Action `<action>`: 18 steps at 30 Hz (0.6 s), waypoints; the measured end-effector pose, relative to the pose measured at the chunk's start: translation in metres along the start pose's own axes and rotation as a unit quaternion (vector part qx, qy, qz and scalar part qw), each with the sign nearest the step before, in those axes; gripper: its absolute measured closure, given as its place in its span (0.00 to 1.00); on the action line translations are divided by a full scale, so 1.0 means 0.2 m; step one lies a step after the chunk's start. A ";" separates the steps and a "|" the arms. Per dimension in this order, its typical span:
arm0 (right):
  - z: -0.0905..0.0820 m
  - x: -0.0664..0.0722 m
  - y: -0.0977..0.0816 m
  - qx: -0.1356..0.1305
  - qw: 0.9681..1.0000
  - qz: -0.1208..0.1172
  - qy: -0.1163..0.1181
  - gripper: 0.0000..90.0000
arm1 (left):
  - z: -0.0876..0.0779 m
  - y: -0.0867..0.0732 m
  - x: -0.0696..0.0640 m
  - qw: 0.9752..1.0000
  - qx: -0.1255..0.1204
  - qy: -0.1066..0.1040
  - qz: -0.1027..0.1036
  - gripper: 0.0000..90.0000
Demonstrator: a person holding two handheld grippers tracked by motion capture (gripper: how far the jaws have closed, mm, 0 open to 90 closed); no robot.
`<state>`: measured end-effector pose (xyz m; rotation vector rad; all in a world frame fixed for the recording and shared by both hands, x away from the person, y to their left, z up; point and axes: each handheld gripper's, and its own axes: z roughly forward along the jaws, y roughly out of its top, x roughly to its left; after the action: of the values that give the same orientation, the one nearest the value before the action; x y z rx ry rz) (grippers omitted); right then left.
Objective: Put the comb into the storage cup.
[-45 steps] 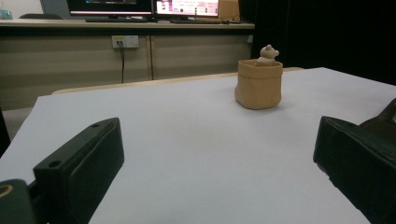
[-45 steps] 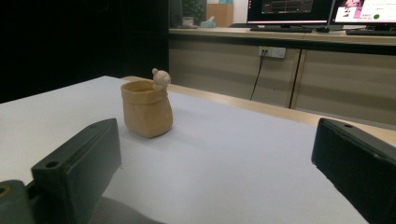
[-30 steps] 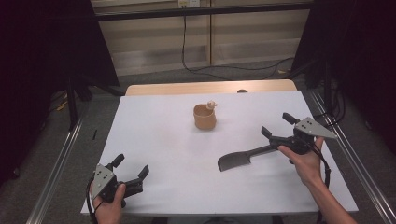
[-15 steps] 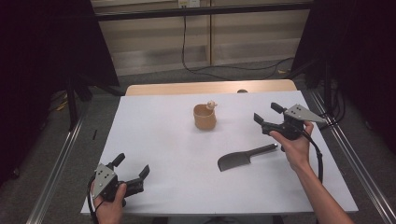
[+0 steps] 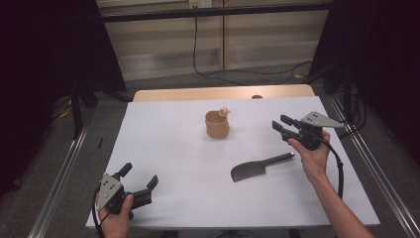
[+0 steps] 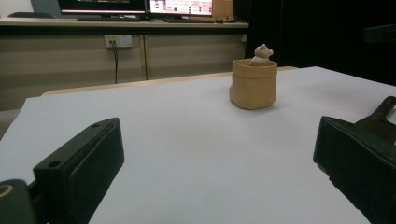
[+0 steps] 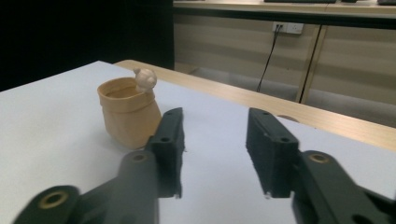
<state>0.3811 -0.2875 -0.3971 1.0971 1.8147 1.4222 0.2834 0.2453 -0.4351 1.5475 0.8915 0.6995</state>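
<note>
In the high view, a tan pot (image 5: 217, 124) with a small figure (image 5: 224, 111) on its rim stood near the middle of the white table (image 5: 168, 148). The right gripper (image 5: 280, 129) hovered to the pot's right, apart from it, jaws pointing toward it. Those jaws had just been closing and stood partly apart with nothing between them. A dark cleaver (image 5: 257, 168) lay flat on the table just below that gripper, its handle end near the right hand (image 5: 312, 157), not touched by the jaws. The left gripper (image 5: 138, 179) sat near the table's front left corner, well apart from the pot, jaws spread wide and empty.

In the left gripper view, the pot (image 6: 253, 84) stood upright far ahead between the two wide-spread black jaws, the figure (image 6: 262, 54) peeking above its rim. The cleaver's handle (image 6: 380, 114) showed behind the jaw on the right.

In the right gripper view, the pot (image 7: 128, 114) stood ahead and to the left, partly behind the nearer jaw; whether they touched could not be told. The jaws stood partly apart over bare table. The pot's mouth was open, with the figure (image 7: 144, 80) at its rim; anything deeper inside could not be seen.
</note>
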 end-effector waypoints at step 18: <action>0.00 -0.04 0.01 0.100 0.994 0.029 0.031 1.00 | 0.01 0.00 0.00 1.000 0.002 -0.004 0.000 0.02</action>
<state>0.3857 -0.2941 -0.3961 1.2270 2.0188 1.3426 0.2841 0.2439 -0.4356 1.5529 0.8872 0.6930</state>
